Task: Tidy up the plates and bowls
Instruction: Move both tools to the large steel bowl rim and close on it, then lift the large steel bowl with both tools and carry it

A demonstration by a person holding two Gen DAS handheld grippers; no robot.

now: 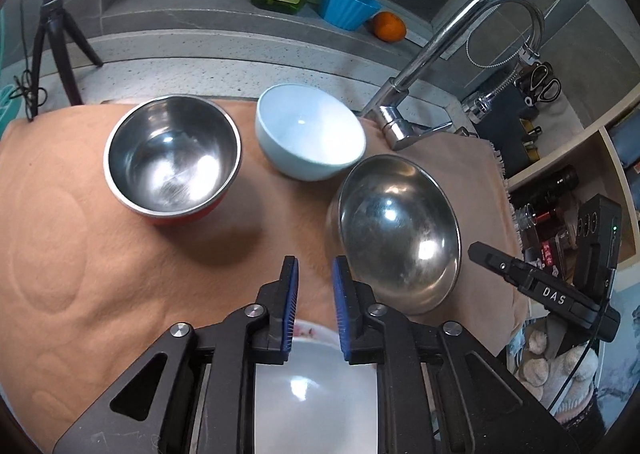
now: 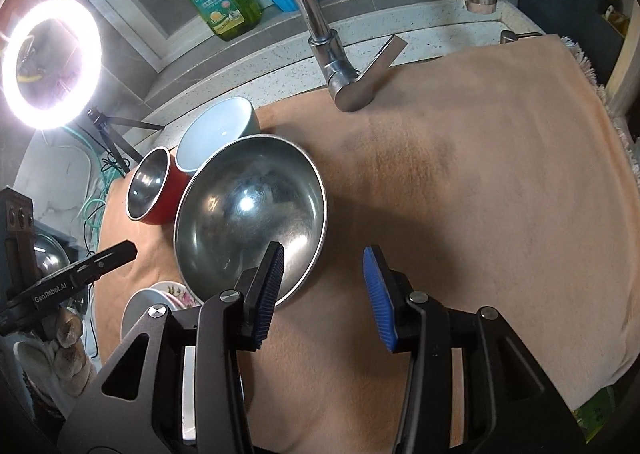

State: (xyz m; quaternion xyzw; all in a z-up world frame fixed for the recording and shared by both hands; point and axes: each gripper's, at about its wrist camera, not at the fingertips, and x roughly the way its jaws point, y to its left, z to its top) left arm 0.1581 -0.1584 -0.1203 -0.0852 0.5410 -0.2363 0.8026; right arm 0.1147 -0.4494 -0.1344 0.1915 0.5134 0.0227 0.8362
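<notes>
Reading "DAS" on right gripper (image 1: 480, 250), "GenRobot.AI" on left gripper (image 2: 128, 248), both jaws parted, empty.

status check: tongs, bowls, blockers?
Left tongs open, empty; right tongs open, empty. Big steel bowl beside red bowl and white bowl. Faucet behind.

A ring light (image 2: 50, 63) glares far left of the claw (overexposed); steel bowls glint, fisheye edges bend.

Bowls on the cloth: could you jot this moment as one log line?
left gripper open, empty | right gripper open, empty | big steel bowl, red bowl, pale blue bowl on cloth | flowered plate near edge
</notes>
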